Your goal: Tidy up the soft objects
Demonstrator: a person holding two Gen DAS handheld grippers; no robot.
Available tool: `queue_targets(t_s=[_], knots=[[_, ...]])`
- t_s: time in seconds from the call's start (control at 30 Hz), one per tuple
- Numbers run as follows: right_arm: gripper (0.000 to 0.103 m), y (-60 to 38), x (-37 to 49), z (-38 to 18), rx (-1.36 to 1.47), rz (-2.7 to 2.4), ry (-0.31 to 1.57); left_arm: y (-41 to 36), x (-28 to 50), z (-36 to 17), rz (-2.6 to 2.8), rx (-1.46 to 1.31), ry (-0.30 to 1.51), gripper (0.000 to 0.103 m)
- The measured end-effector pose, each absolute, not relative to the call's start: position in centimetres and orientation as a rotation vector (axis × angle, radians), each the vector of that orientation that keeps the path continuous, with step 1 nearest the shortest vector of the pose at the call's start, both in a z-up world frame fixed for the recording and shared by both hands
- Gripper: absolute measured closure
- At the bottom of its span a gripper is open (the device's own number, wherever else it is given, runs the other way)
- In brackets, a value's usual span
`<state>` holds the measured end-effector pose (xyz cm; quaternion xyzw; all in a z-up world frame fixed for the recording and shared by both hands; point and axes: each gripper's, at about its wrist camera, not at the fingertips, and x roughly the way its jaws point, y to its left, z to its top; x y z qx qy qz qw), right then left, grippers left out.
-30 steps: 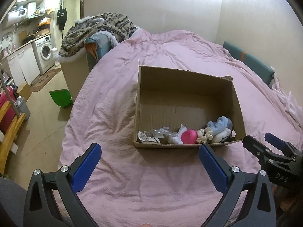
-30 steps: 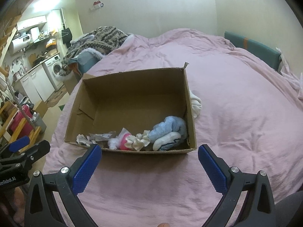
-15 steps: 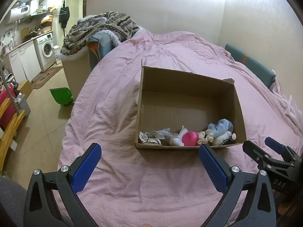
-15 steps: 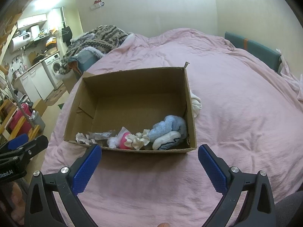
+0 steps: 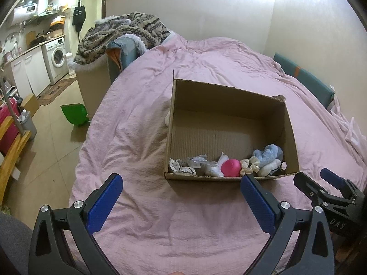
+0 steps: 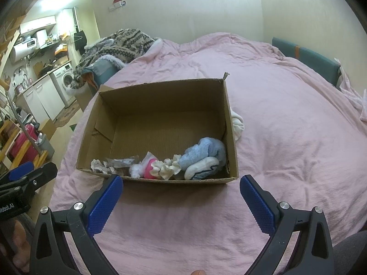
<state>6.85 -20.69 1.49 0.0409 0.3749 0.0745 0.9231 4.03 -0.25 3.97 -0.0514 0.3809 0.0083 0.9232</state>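
Both tongs agape, level above bedspread, facing cardboard box.

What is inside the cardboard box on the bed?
Along the near wall of the cardboard box lie a blue plush, a white sock, a cream scrunchie, a pink ball and lace pieces. Anything beneath them is hidden.

Bare pink bedspread is spread between both sets of fingers; ahead, passage is blocked by the cardboard box, open-topped, far half bare.
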Motion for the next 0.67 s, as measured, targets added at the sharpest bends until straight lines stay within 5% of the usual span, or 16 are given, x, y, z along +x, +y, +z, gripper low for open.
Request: queue_targets(t_s=[0.67], knots=[[0.0,-20.71,6.9,1.27,0.087,0.156,0.774,-0.69,3.92,3.49,0.007,-0.113,0.78,0.001]])
